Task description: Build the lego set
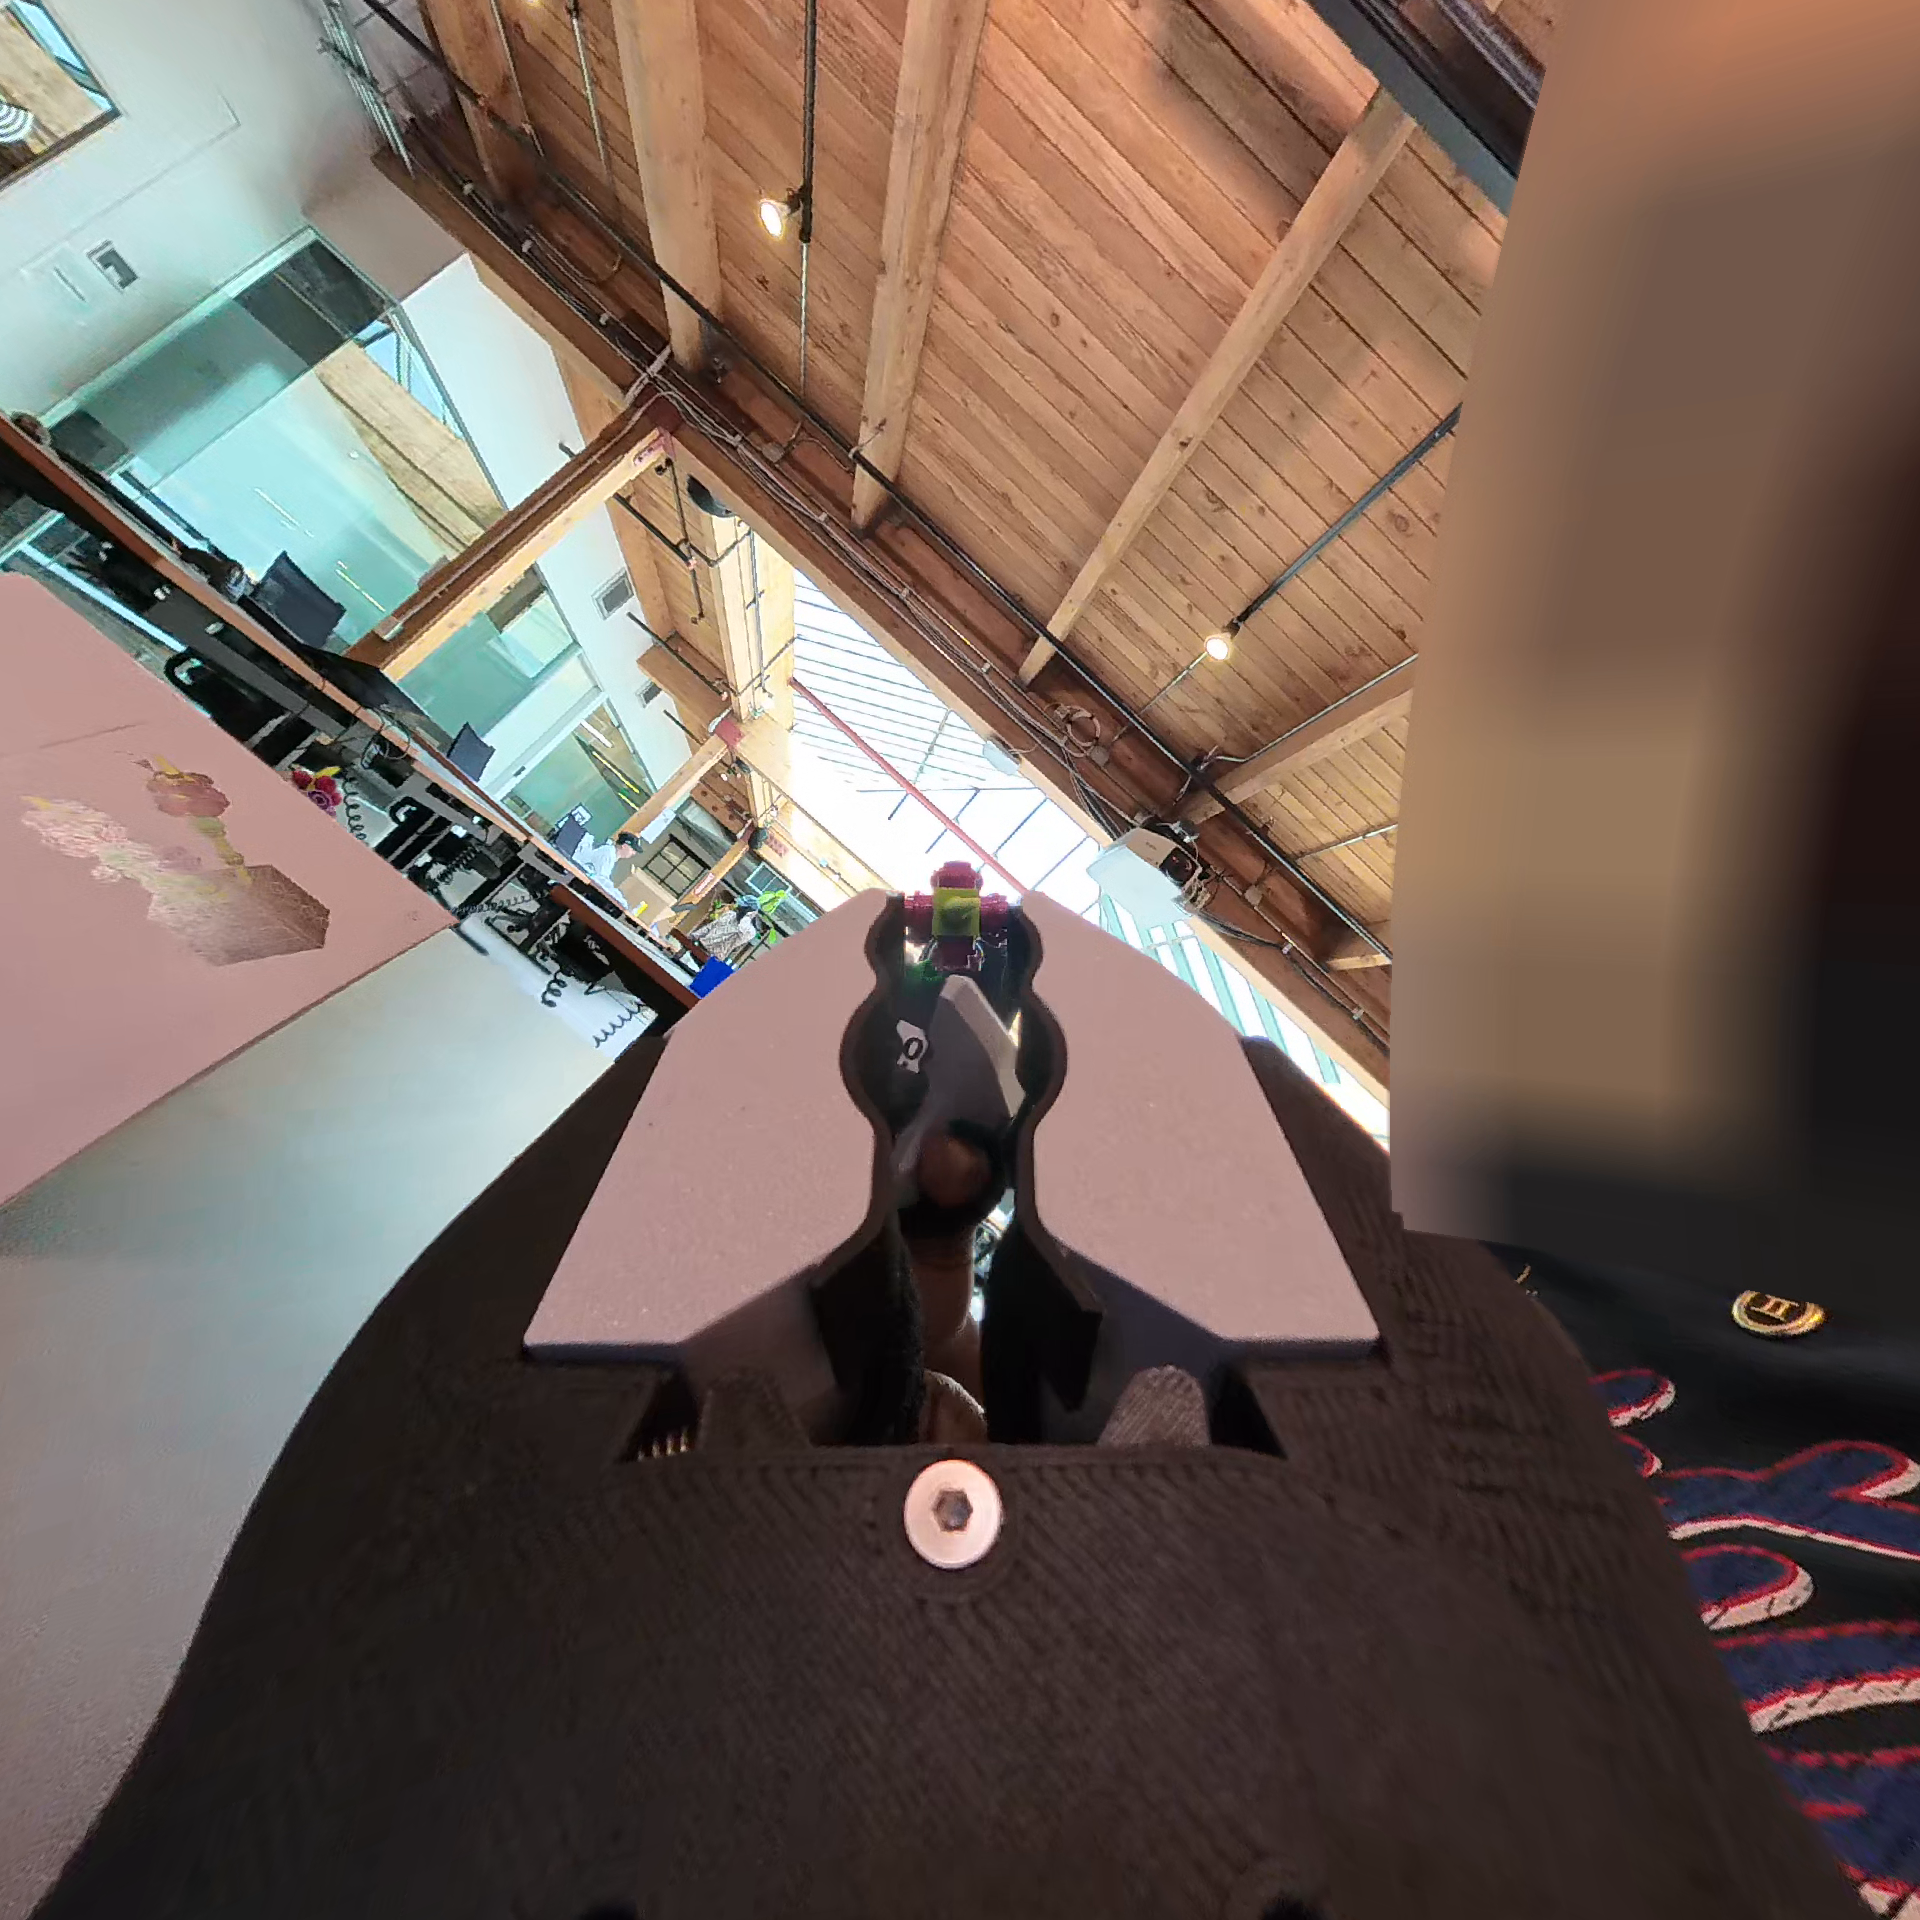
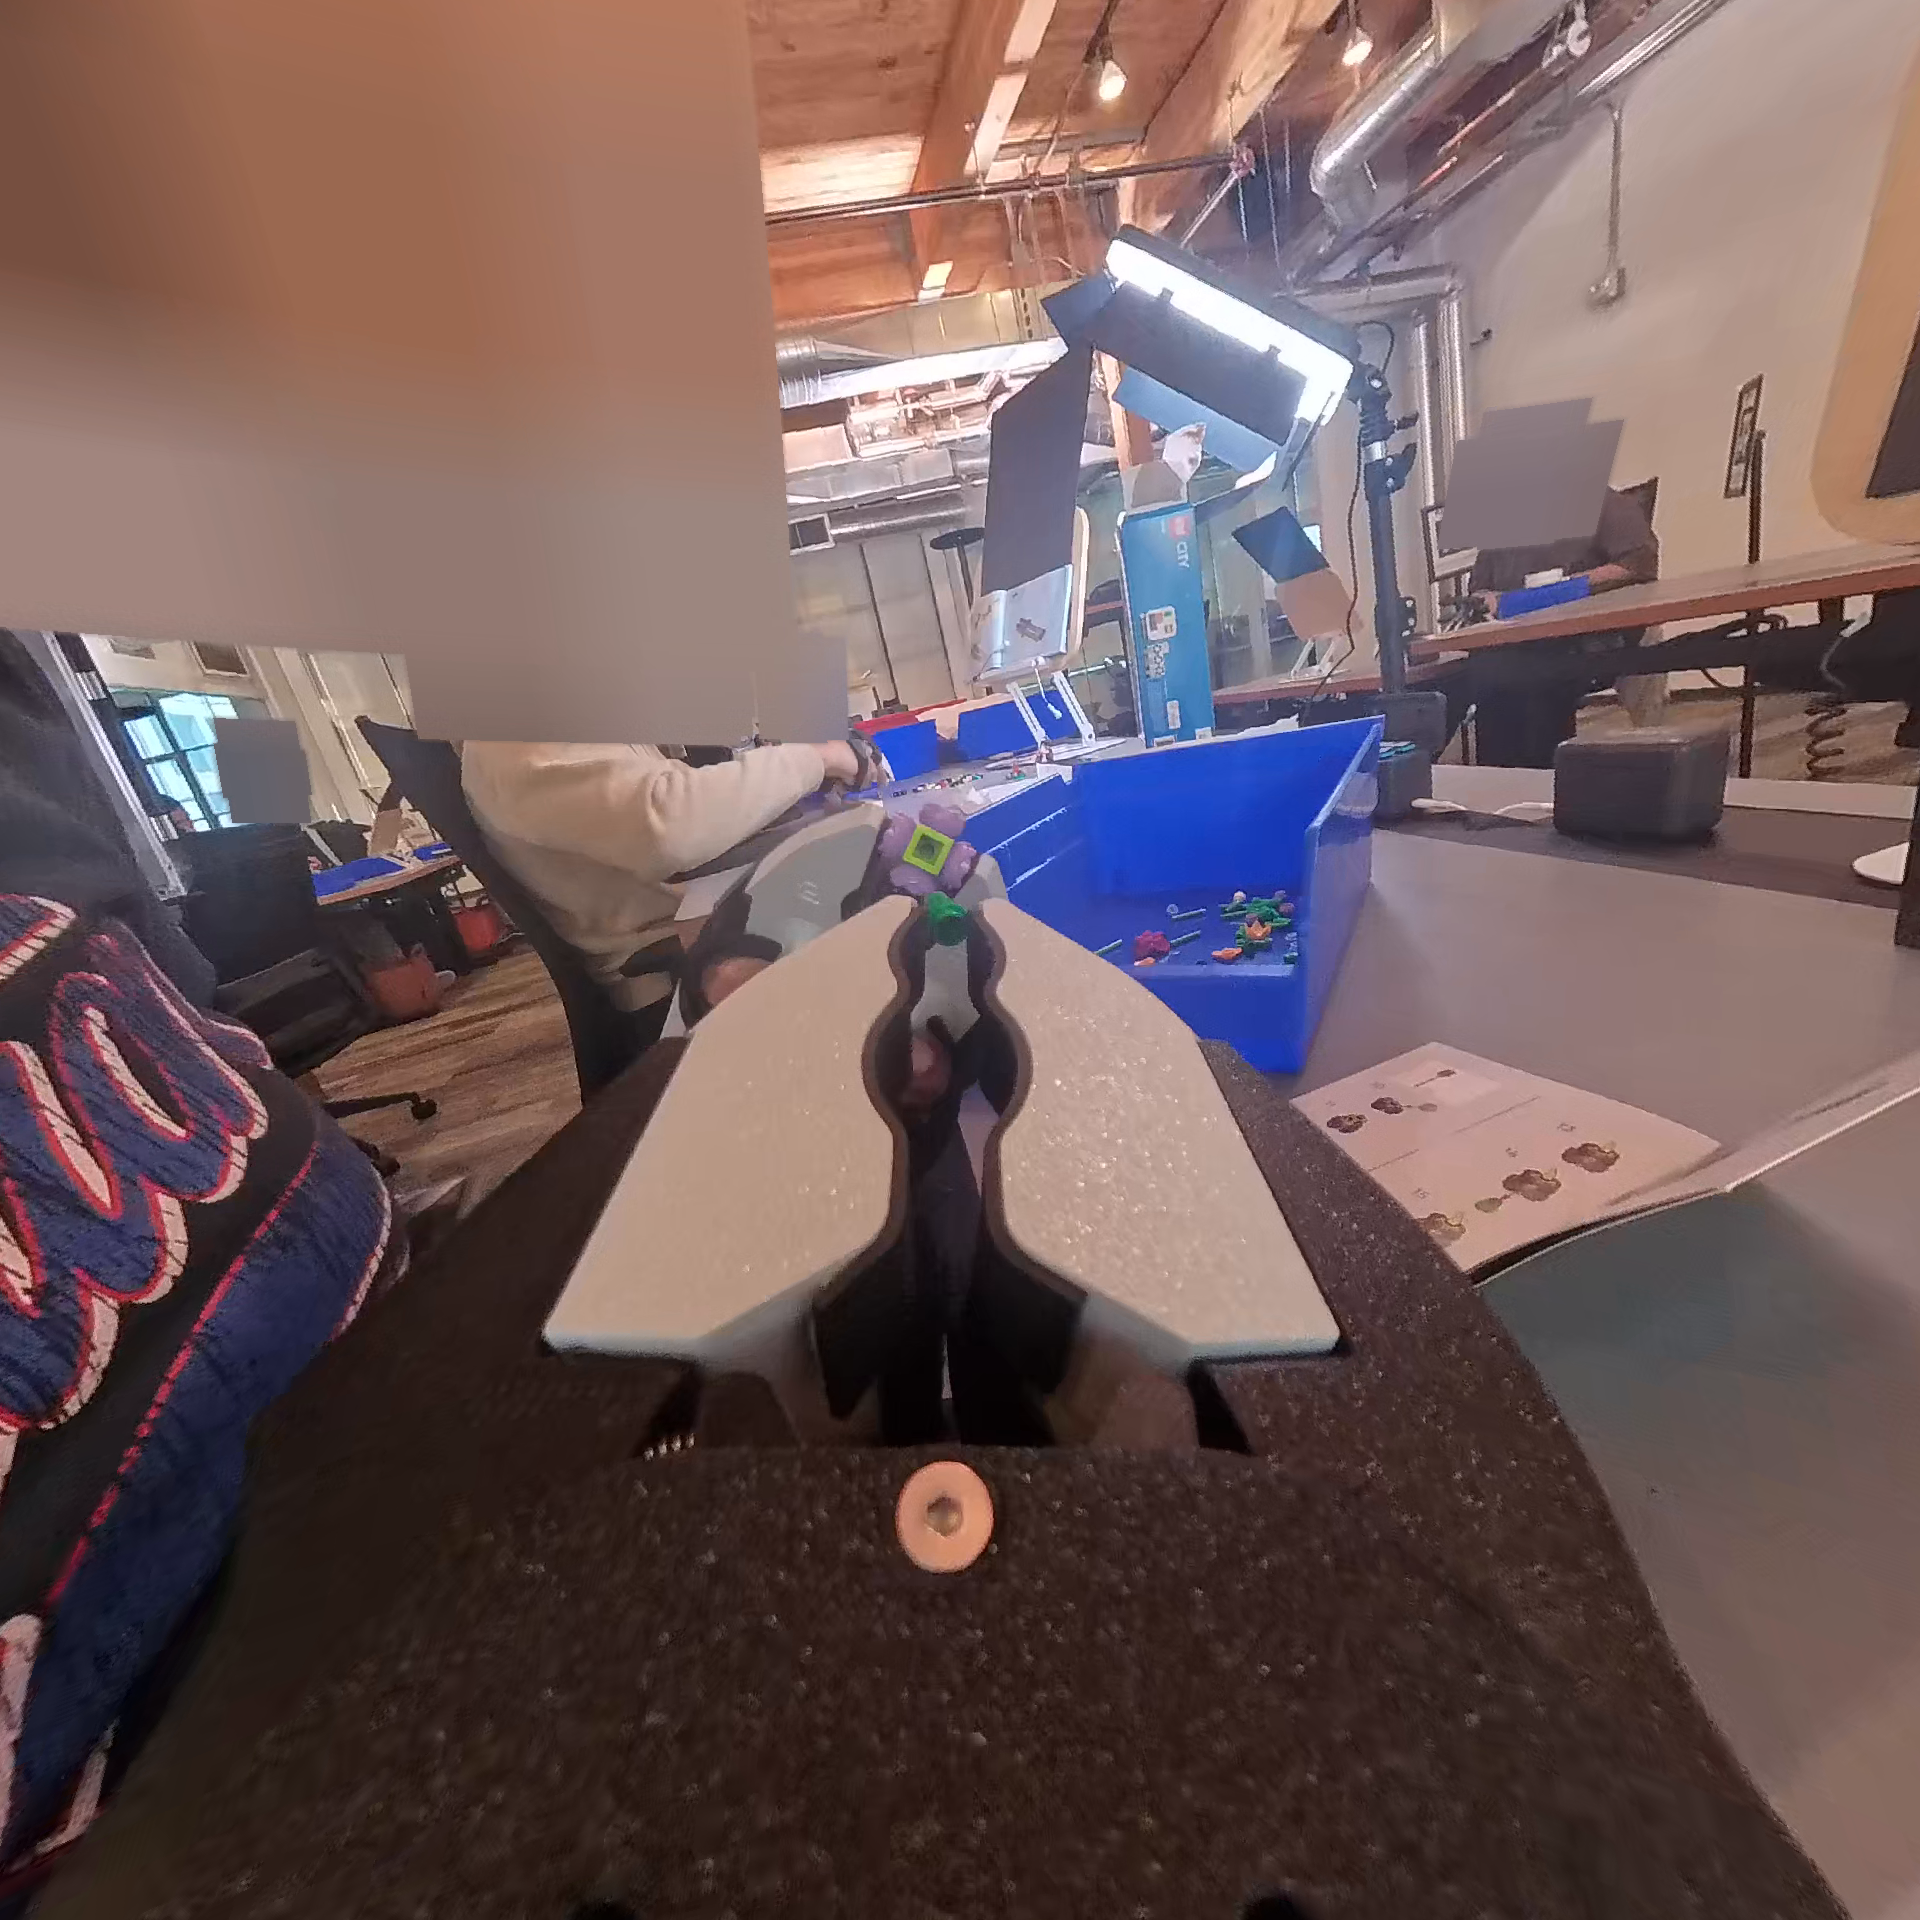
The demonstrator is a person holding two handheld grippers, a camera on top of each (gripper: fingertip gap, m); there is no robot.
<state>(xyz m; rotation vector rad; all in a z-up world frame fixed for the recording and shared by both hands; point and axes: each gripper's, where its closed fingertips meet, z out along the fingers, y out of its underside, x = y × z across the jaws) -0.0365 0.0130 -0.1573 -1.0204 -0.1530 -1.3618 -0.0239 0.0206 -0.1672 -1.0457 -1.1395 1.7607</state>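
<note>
Both grippers are raised off the table and meet tip to tip. My left gripper point(image 1: 954, 906) points up at the ceiling and is shut on a small lego flower point(image 1: 957, 914) with a lime-green centre. In the right wrist view the flower point(image 2: 928, 847) looks lavender and sits just above my right gripper point(image 2: 941, 906). The right gripper is shut on a small green stem piece point(image 2: 943, 921) right under the flower. The left gripper's grey fingers point(image 2: 800, 894) show behind it. Whether stem and flower are joined is hidden by the fingertips.
A blue bin point(image 2: 1340, 935) on the grey table point(image 2: 1610, 997) holds several loose lego pieces point(image 2: 1252, 925). An open instruction booklet point(image 2: 1507, 1153) lies right of my right gripper. A pink picture page point(image 1: 156, 883) stands at left. A seated person's cream sleeve point(image 2: 665, 800) is behind. My two grippers' fingertips are within a few centimetres of each other.
</note>
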